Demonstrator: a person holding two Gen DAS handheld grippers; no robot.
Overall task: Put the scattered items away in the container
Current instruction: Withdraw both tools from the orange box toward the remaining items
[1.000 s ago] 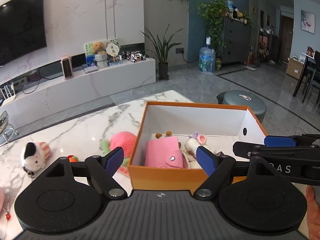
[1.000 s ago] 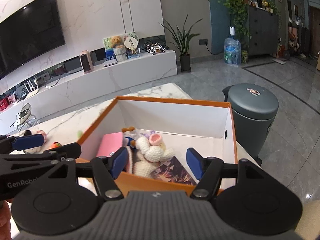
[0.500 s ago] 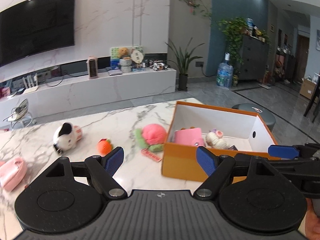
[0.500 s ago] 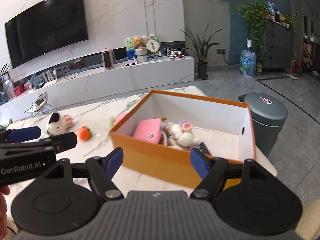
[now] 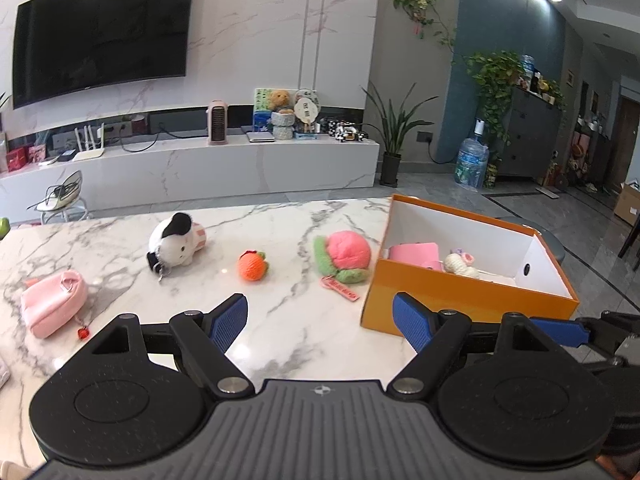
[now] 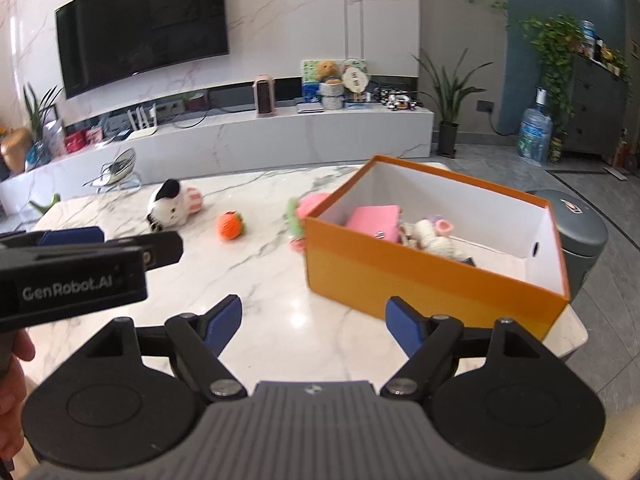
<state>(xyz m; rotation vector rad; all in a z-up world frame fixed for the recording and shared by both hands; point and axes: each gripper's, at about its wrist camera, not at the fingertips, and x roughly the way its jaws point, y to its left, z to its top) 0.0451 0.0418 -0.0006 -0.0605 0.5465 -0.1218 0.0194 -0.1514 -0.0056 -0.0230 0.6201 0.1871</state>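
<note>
Marble-topped desk (image 5: pixel 120 248) fills the middle of both views, before a white wall bearing a black television (image 5: pixel 100 32). Orange box (image 5: pixel 460 292), right of centre, holds a pink wallet (image 5: pixel 414 252) and a cream knitted doll (image 5: pixel 458 264). Outside it, from frame left: pink pouch (image 5: pixel 52 300), white plush (image 5: pixel 176 244), orange knitted fruit (image 5: pixel 252 266), and pink knitted peach (image 5: pixel 346 254) just beside the box. Left gripper (image 5: pixel 320 320): fingers spread wide, nothing between. Right gripper (image 6: pixel 314 322): fingers opening, nothing between.
</note>
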